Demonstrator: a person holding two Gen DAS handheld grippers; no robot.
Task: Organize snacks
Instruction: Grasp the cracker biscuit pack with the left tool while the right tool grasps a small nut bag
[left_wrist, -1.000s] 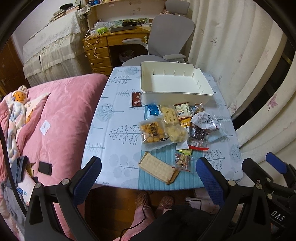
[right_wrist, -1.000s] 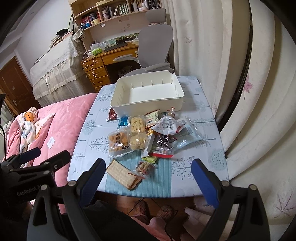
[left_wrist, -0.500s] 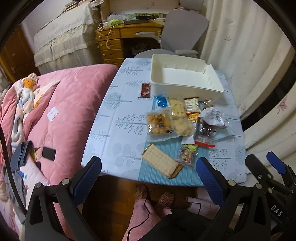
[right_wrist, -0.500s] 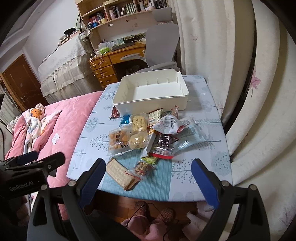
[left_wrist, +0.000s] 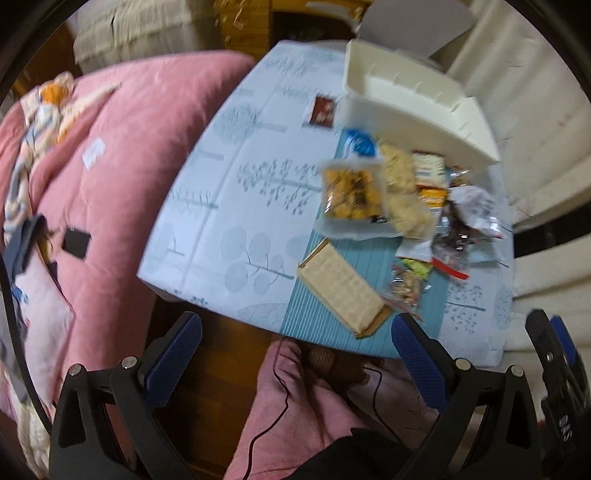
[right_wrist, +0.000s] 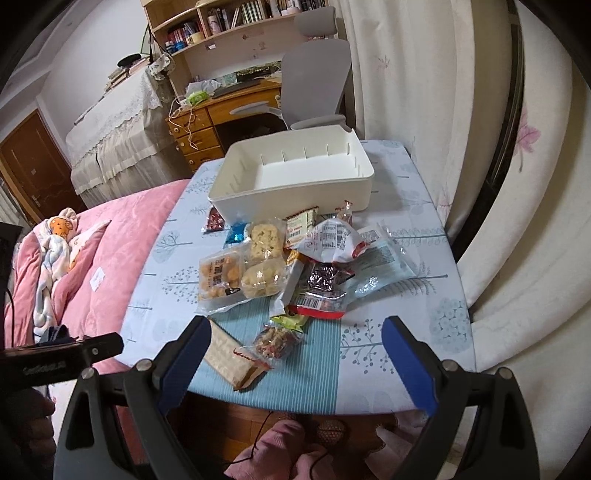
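**Plastic-wrapped snacks unsorted, claws closing in**

Piled snacks (right_wrist: 280, 266) on table (right_wrist: 424, 295), just before empty white bin (right_wrist: 295, 173). Nearer than a second ago: right claw (right_wrist: 295, 354) and left claw (left_wrist: 295, 354), both spread wide, holding nothing. First pick probably imminent.

Snack pile (right_wrist: 291, 266) crowding the white bin (right_wrist: 295, 177) front; bare tablecloth (right_wrist: 406, 325) on either side.

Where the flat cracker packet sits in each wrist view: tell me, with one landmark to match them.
Left wrist: cracker packet lies lower centre-right, at the table's near edge.
Right wrist: cracker packet lies lower left of centre, partly behind the right gripper's left finger.
Shared landmark: white bin beyond the snack pile.
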